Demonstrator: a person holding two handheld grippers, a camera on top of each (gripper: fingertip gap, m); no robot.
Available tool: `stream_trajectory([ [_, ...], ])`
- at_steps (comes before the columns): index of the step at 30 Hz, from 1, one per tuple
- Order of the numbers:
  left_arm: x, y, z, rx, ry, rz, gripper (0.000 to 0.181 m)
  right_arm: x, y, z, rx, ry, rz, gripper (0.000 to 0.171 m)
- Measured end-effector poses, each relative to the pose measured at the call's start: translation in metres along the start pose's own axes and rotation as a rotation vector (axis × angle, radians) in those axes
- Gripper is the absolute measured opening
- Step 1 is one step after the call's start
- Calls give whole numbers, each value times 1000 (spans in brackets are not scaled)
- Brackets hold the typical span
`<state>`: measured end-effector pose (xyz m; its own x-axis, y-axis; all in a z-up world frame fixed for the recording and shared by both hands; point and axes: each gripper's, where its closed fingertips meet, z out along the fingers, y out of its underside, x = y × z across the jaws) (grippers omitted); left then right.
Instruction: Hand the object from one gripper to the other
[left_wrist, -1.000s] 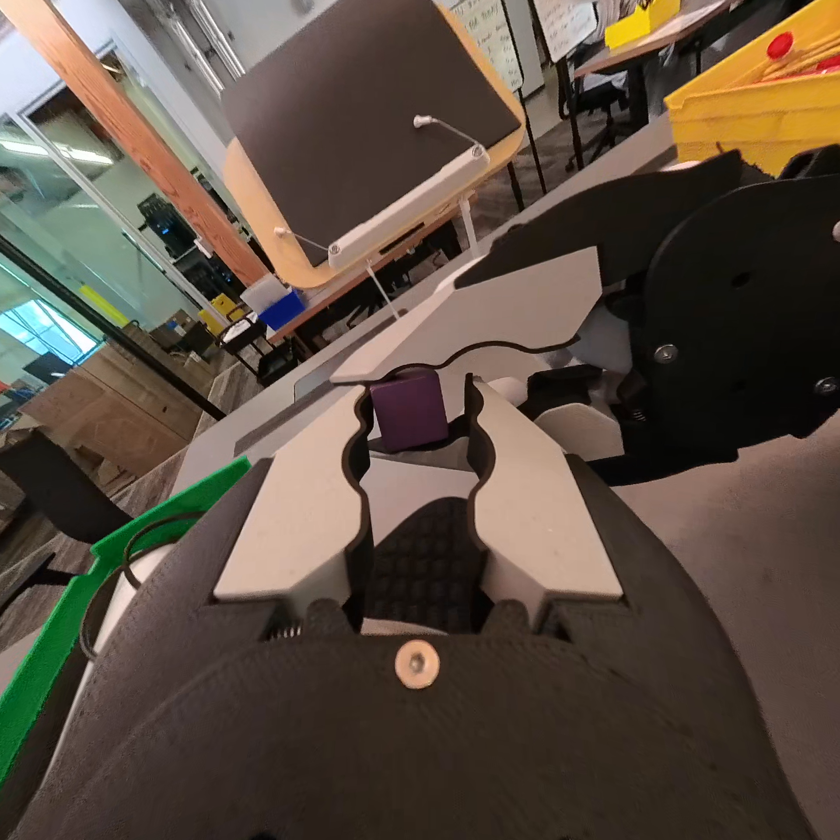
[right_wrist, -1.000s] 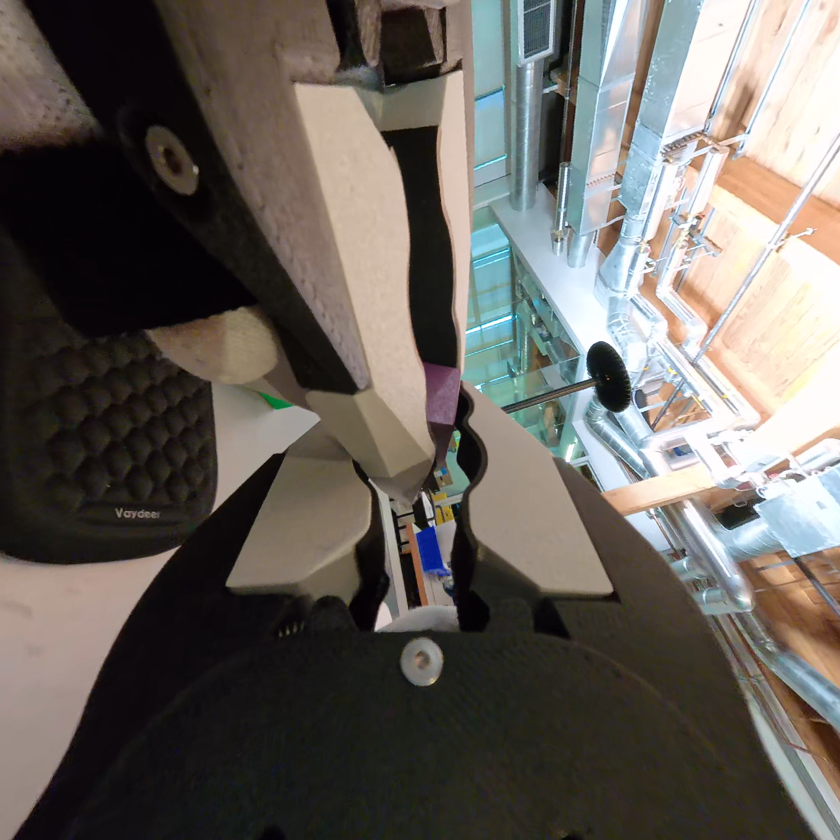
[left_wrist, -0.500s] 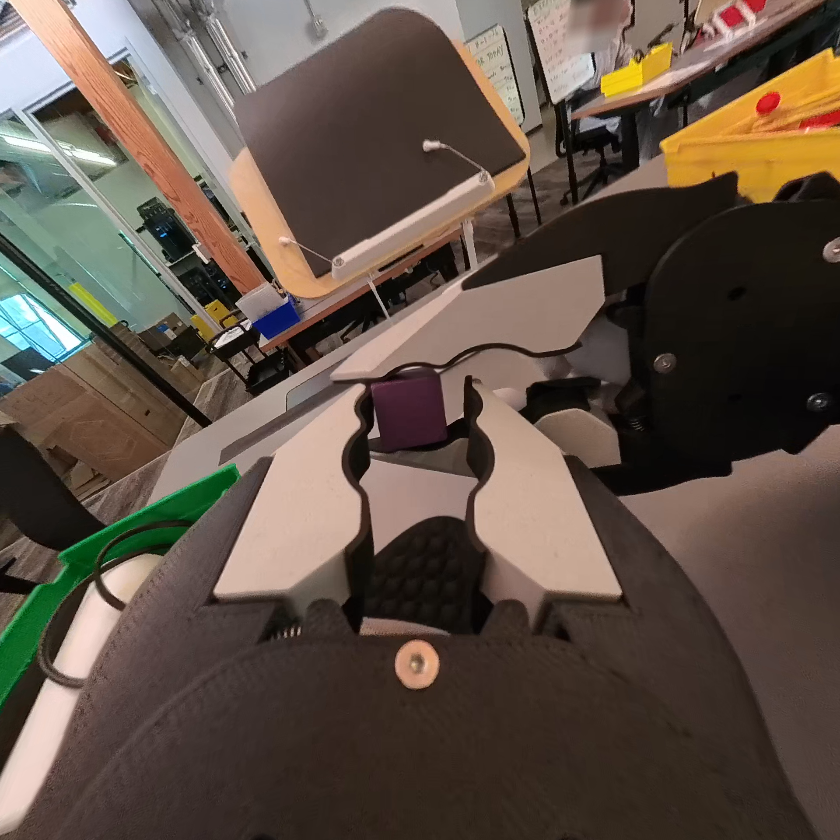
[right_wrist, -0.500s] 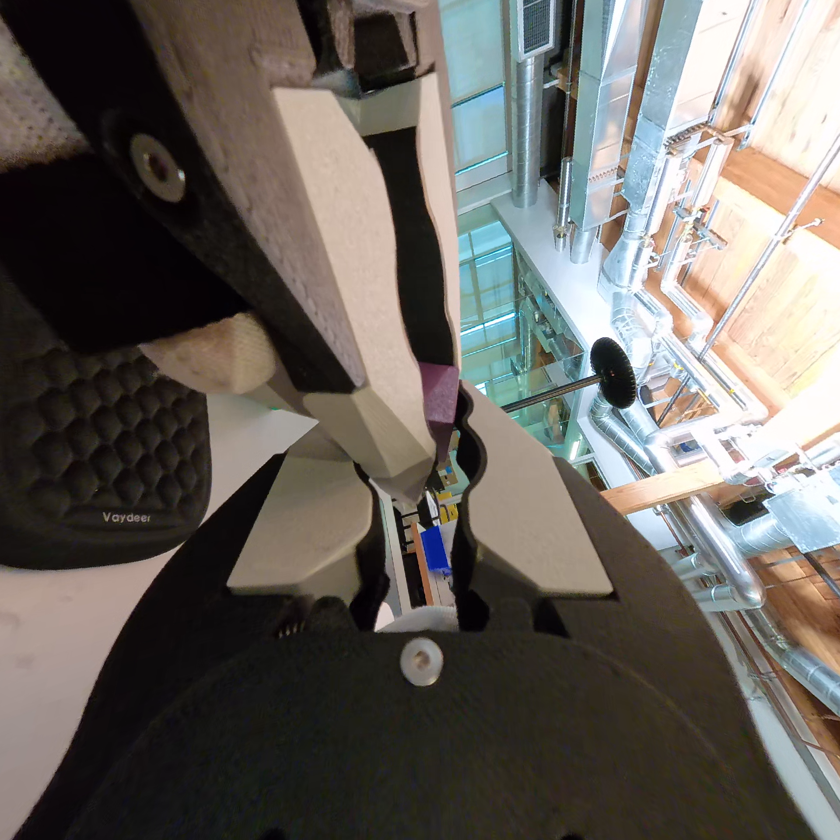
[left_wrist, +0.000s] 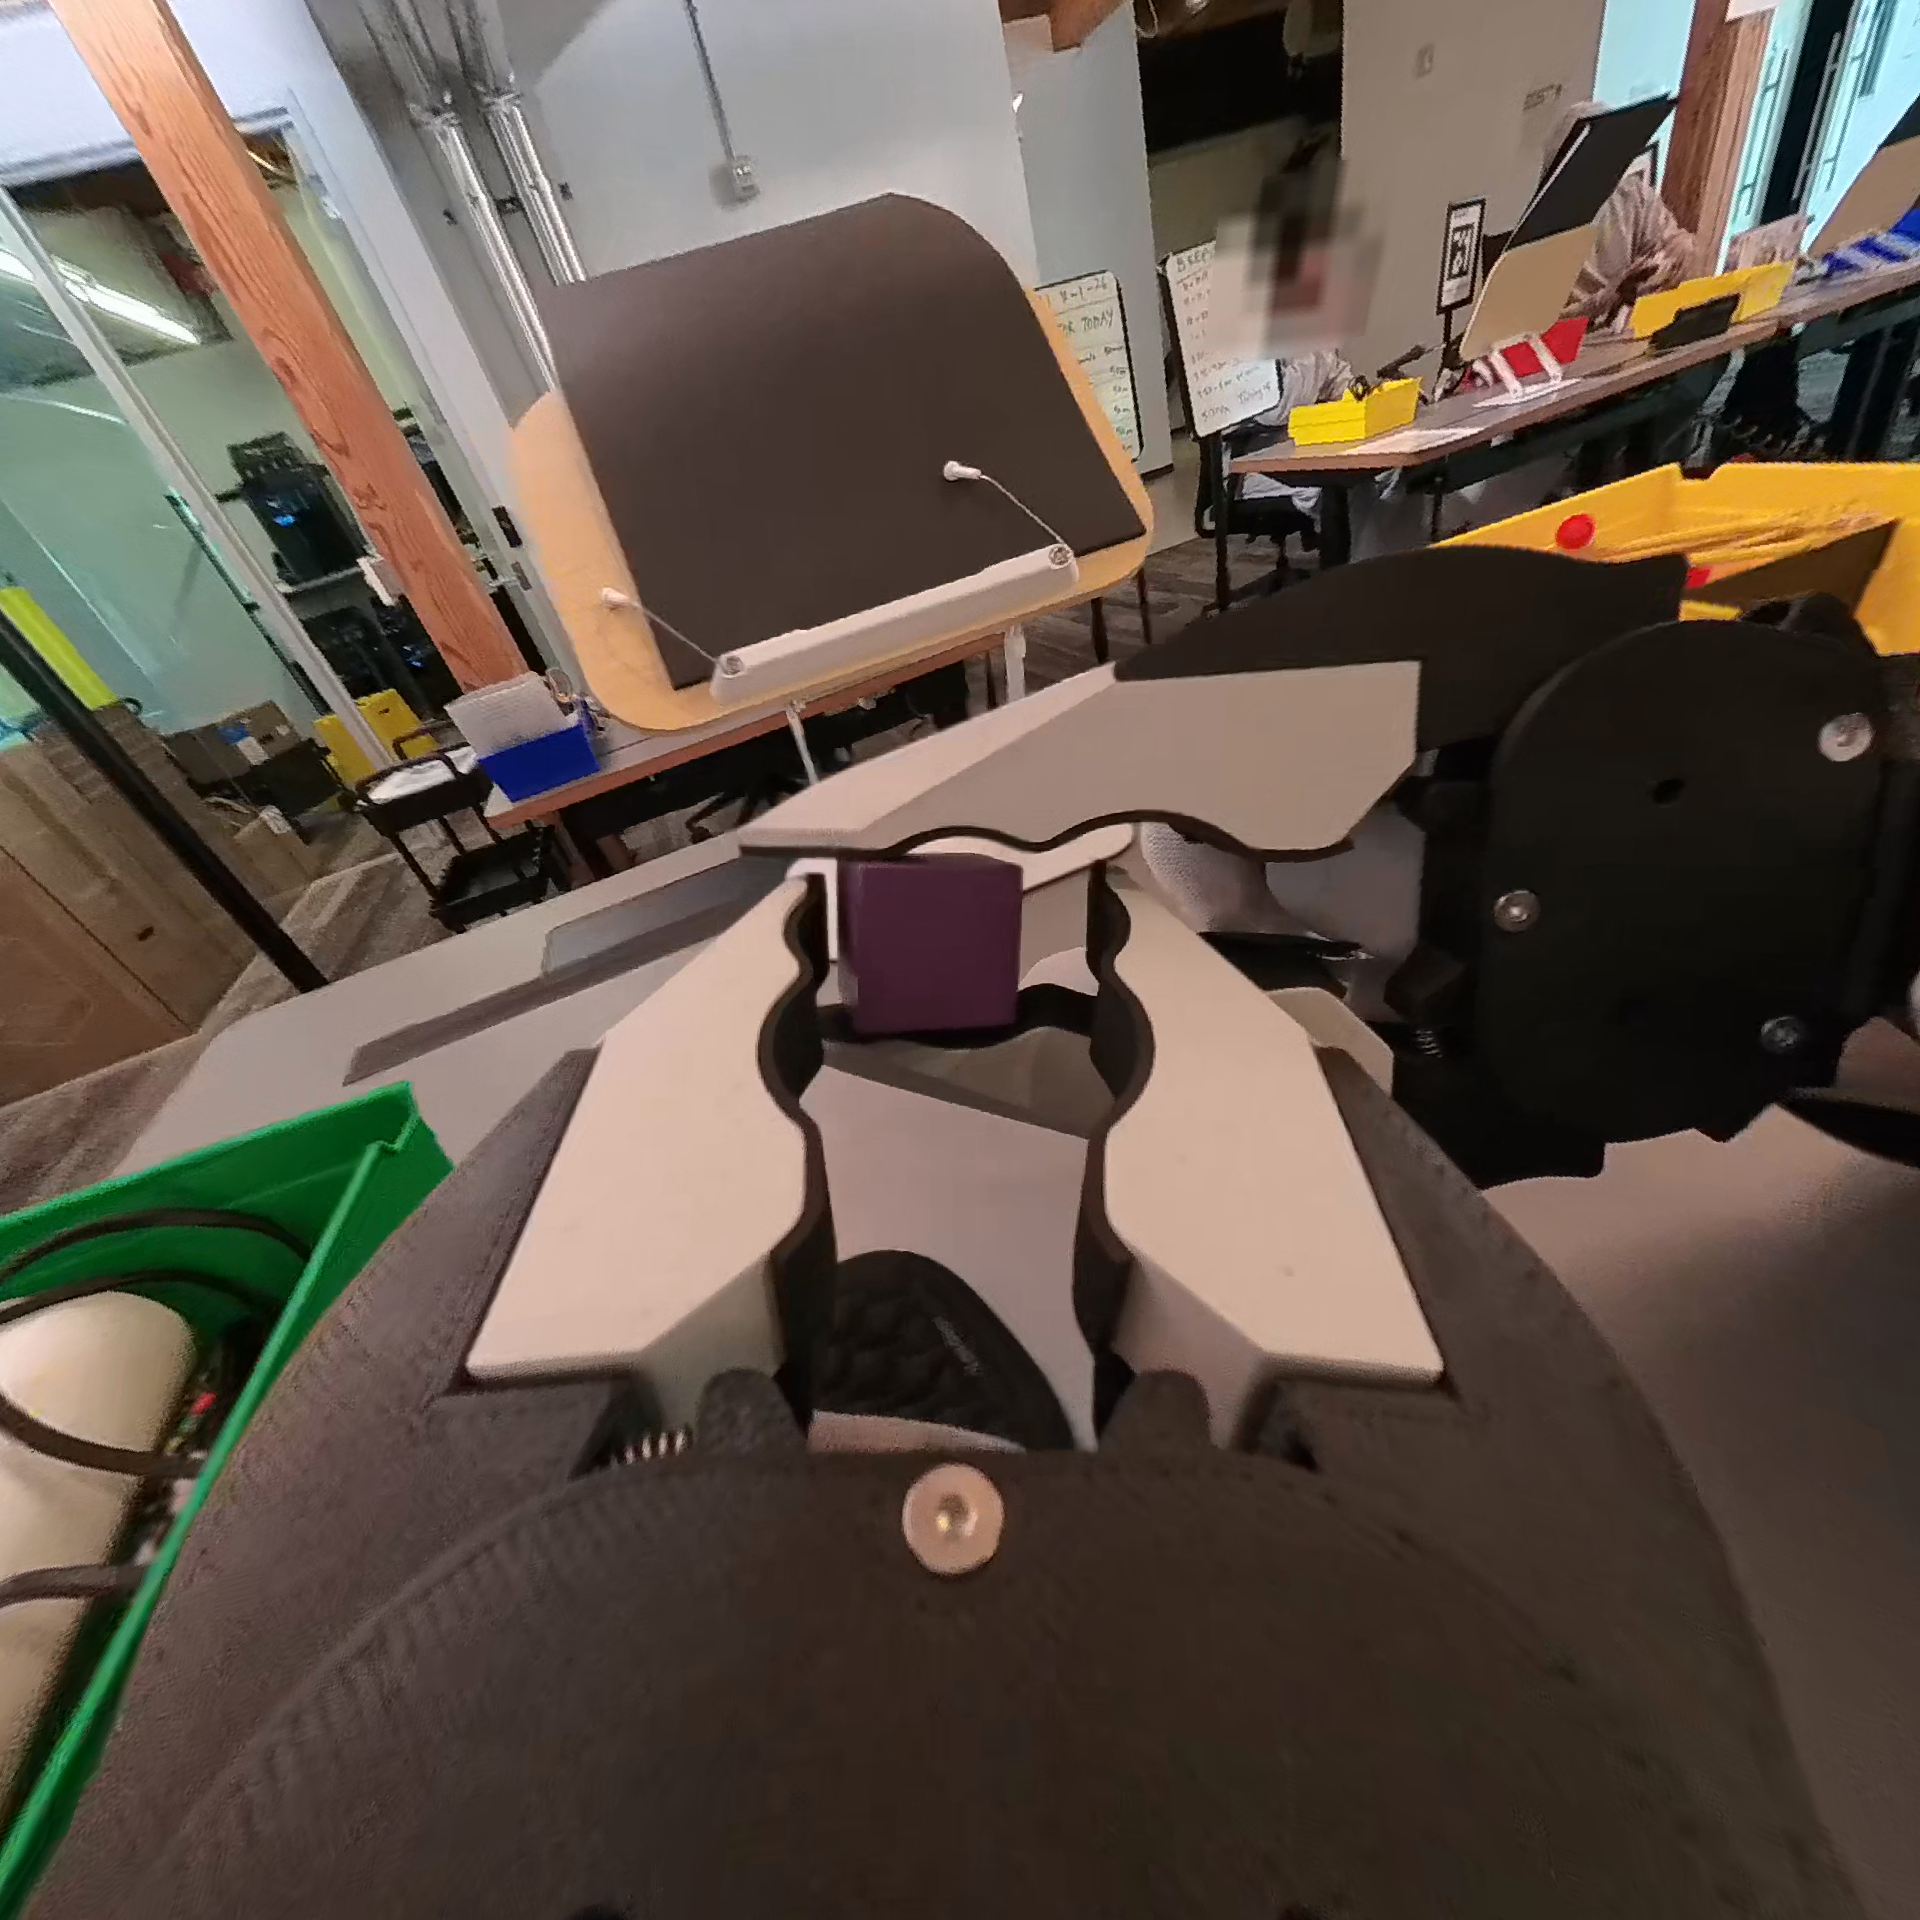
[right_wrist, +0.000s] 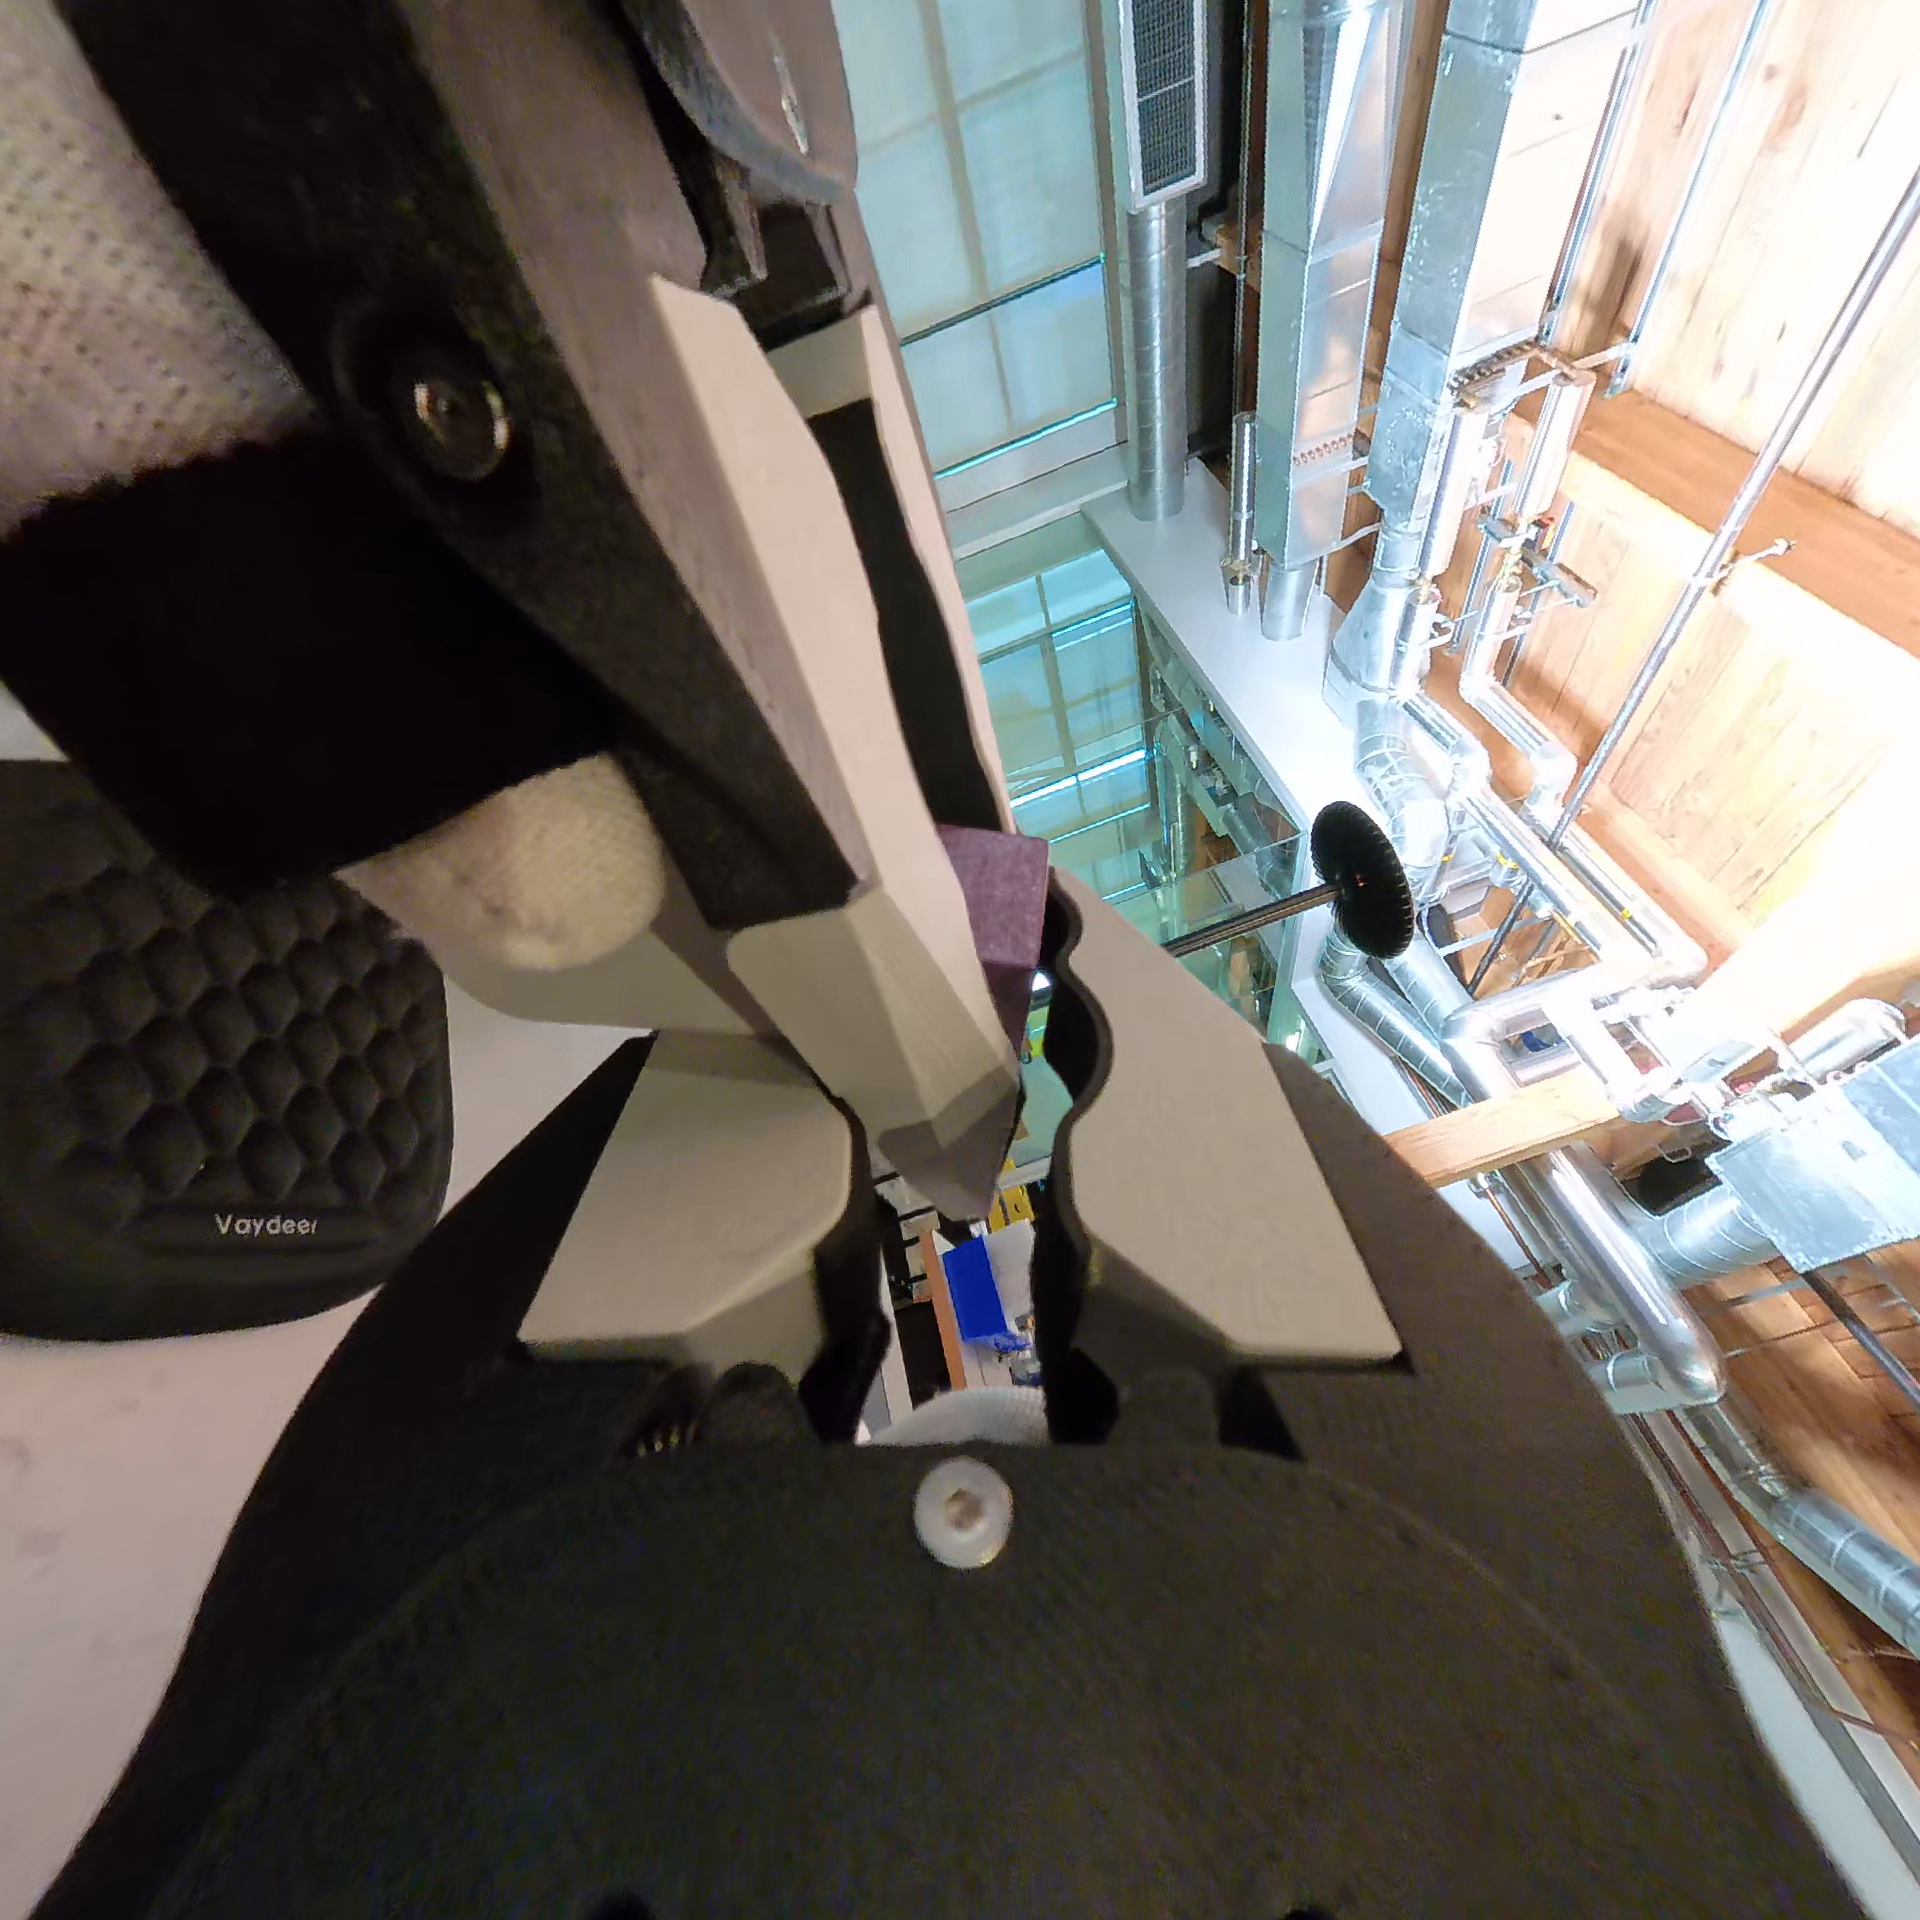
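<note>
A small purple cube (left_wrist: 930, 951) is held in the air between two crossed grippers. In the left wrist view my right gripper comes in from the right, and its upper finger (left_wrist: 1091, 758) lies on the cube's top while the lower one lies under it. My left gripper (left_wrist: 953, 896) is open around the cube, with a clear gap at its right fingertip. In the right wrist view the cube (right_wrist: 1003, 894) sits at the tip of my right gripper (right_wrist: 956, 904), which is shut on it. A left gripper finger (right_wrist: 894, 997) crosses in front.
A green bin (left_wrist: 343, 1195) with cables lies at the lower left and a yellow bin (left_wrist: 1766, 530) at the right on the grey table (left_wrist: 1714, 1351). A slanted dark board on a stand (left_wrist: 810, 447) stands behind. A gloved finger (right_wrist: 540, 883) and a black ribbed pad (right_wrist: 208, 1091) show at the left. My two grippers' fingertips are within a few centimetres of each other.
Both grippers have tilted slightly together, so more of the room shows behind them. The cube stays in the same place between the jaws, and neither gripper's opening has changed.
</note>
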<state>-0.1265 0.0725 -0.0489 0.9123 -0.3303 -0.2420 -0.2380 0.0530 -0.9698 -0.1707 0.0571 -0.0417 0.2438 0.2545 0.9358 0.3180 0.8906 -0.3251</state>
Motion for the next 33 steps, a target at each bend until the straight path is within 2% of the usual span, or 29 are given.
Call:
stream_trajectory([
  [4, 6, 2, -3, 5, 92, -153, 56, -1, -7, -2, 18, -3, 2, 26],
  [7, 14, 4, -6, 7, 139, -201, 70, -6, -7, -2, 19, -15, 5, 26],
  [33, 11, 31, -7, -58, 165, -228, 67, -33, -2, 4, 32, -78, 31, 27],
])
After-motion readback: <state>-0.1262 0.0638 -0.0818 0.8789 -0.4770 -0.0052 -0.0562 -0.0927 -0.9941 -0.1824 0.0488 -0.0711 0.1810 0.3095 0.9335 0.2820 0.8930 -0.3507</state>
